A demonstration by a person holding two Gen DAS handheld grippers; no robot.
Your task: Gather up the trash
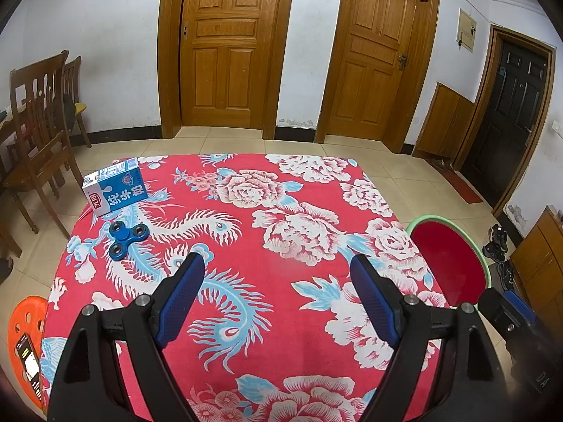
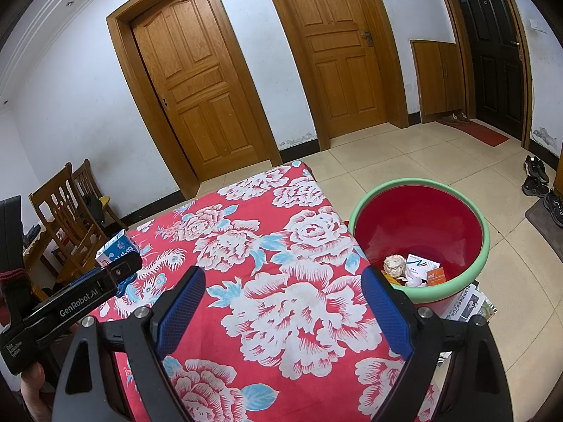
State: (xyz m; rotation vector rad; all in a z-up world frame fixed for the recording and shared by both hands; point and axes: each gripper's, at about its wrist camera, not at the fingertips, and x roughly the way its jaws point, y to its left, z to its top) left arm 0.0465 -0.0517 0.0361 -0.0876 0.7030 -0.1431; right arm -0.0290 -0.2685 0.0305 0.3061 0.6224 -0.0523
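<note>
We look down at a slant from each gripper, close above the flowered surface [image 1: 267,232]. The left wrist view faces two wooden doors [image 1: 225,45]; the right wrist view sits further right, sharing the surface, doors and red basin [image 2: 422,225].

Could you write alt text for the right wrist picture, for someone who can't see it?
An open claw hovers empty over a table with a red floral cloth. A red basin with a green rim stands on the floor at the right, holding paper scraps.

Carton [image 1: 114,187] behind spinner [image 1: 127,238] on table [image 1: 267,218]
</note>
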